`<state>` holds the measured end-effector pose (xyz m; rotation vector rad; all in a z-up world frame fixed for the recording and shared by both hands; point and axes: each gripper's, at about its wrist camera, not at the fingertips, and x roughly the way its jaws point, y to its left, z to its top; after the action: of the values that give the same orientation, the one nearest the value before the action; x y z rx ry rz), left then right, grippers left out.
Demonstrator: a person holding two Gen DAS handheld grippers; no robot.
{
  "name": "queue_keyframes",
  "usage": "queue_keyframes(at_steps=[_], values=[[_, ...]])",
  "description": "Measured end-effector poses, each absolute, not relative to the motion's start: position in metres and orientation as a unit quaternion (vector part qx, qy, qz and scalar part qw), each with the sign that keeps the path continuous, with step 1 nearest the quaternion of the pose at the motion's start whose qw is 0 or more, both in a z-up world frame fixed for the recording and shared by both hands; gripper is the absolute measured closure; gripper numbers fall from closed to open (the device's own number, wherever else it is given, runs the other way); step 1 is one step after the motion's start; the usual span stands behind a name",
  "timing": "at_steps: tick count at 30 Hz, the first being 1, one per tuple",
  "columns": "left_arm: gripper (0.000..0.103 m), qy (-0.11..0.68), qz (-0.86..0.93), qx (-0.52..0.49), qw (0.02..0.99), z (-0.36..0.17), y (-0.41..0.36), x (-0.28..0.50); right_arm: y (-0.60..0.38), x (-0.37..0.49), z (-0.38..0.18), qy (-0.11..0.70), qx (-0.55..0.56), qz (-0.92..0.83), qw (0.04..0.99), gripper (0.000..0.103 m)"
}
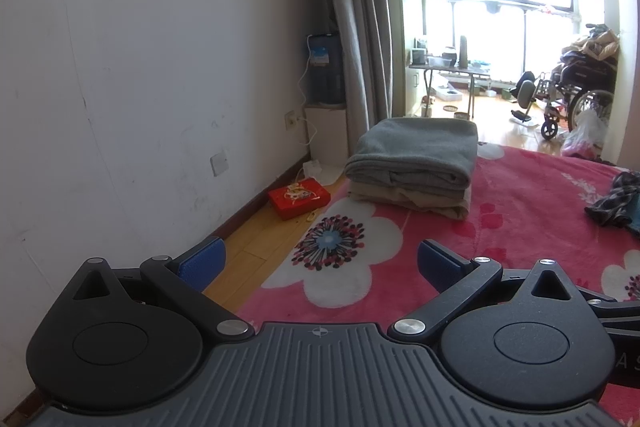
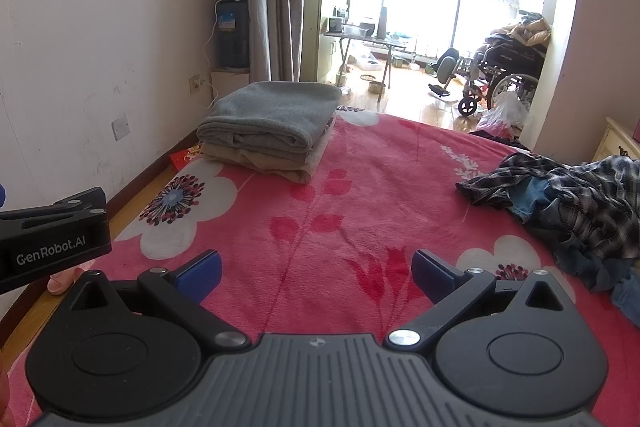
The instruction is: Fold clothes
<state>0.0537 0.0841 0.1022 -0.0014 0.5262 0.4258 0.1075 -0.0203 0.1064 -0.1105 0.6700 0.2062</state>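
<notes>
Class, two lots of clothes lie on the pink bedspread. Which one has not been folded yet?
The plaid heap on the right: crumpled and spread loosely. The grey and tan stack by the wall is folded flat in neat layers.

folded stack point(image 2: 268, 131) far left on bed point(image 2: 360, 187), unfolded heap point(image 2: 568, 195) right

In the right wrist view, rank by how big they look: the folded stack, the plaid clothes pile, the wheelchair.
1. plaid clothes pile, cut off at the frame edge
2. folded stack
3. wheelchair; it sits much farther back, so its true size is unsure.
</notes>
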Motion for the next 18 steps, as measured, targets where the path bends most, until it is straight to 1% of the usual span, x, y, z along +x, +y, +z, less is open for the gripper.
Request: queue_keyframes(at_steps=[18], values=[[0.0,0.259,0.21,-0.001,0.943,0.1022,0.0881,0.0533,-0.0165,0.1079,0.1056,0.33,-0.055,0.103,0.937,0.0]])
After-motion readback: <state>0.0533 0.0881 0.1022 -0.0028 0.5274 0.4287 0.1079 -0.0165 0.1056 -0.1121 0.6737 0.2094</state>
